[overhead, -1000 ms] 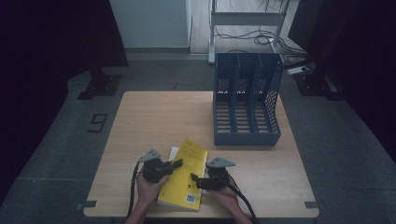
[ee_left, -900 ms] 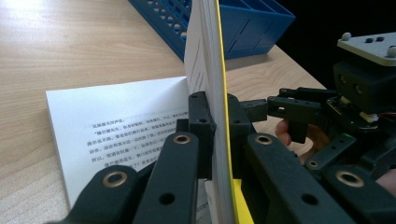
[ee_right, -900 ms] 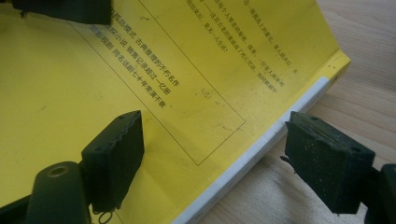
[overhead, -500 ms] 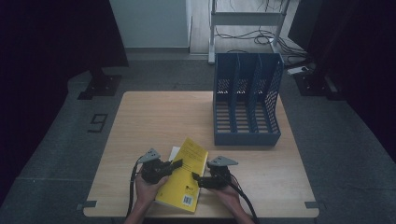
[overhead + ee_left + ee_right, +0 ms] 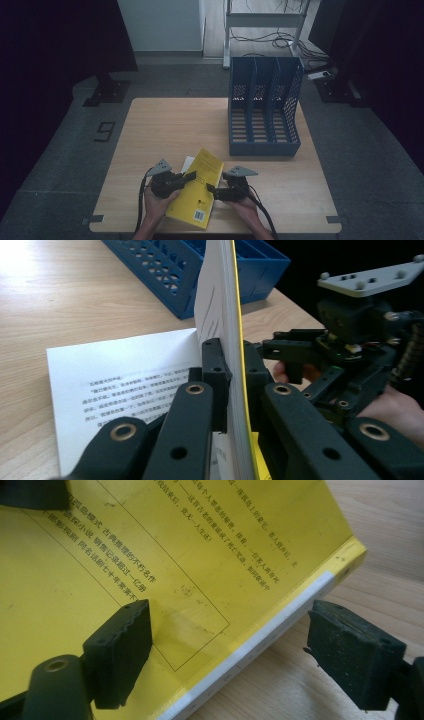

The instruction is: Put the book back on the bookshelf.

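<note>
With the left gripper (image 5: 189, 176) clamped on the yellow paperback book's (image 5: 197, 187) raised cover and the right gripper (image 5: 212, 190) gaping at its spine, the thin cover could tear or slip free.

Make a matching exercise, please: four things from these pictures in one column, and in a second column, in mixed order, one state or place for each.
1. left gripper
2. right gripper
3. yellow book
4. blue file rack

a. jaws apart, one on each side of the book's spine edge
b. stands at the far right of the table
c. clamped on the book's cover and pages
d. cover side raised between the two grippers

Pairs: 1-c, 2-a, 3-d, 4-b
</note>
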